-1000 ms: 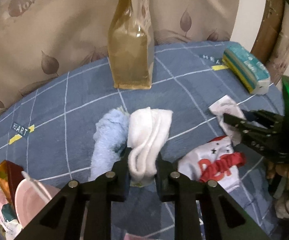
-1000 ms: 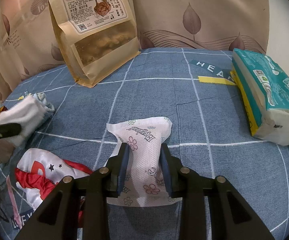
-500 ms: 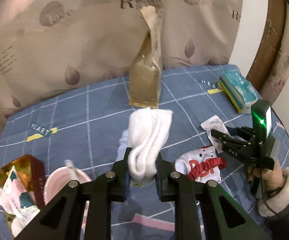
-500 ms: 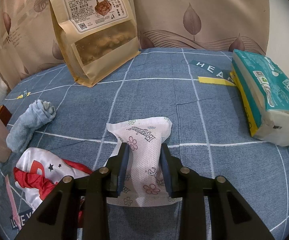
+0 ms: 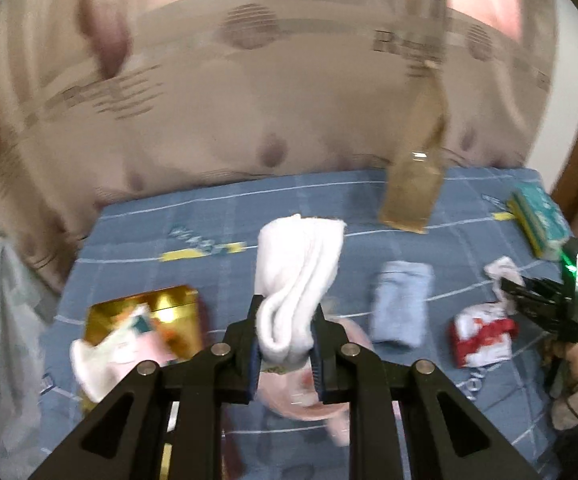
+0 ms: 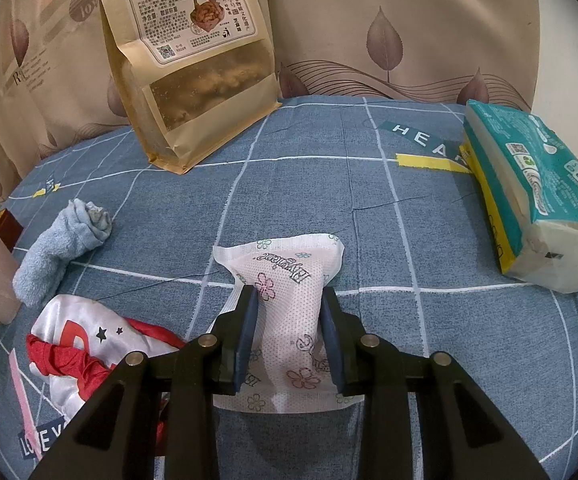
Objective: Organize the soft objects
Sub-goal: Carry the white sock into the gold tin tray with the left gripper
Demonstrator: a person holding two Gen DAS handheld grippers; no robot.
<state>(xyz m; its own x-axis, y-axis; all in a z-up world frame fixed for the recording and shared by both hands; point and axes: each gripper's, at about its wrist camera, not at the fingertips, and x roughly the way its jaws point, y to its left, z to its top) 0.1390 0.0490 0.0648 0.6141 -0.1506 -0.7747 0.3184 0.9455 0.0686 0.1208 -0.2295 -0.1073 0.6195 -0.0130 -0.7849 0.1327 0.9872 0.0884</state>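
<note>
Left wrist view: left gripper (image 5: 285, 344) jaws clamped on a folded white sock (image 5: 299, 276), held in the air above a pink bowl (image 5: 309, 396), just right of the gold box (image 5: 145, 320) that already holds soft items. Right gripper (image 6: 287, 336) jaws pinch a floral pad packet (image 6: 289, 300) lying on the blue bedsheet (image 6: 329, 192). Risk: the sock is gripped only at its fold and could slip out, or land in the bowl instead of the box. Open sheet lies behind the blue sock (image 5: 401, 304); the bed's left edge sits close to the box.

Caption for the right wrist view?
Right gripper shut on a floral-print wrapped pad lying on the blue grid bedsheet.
</note>
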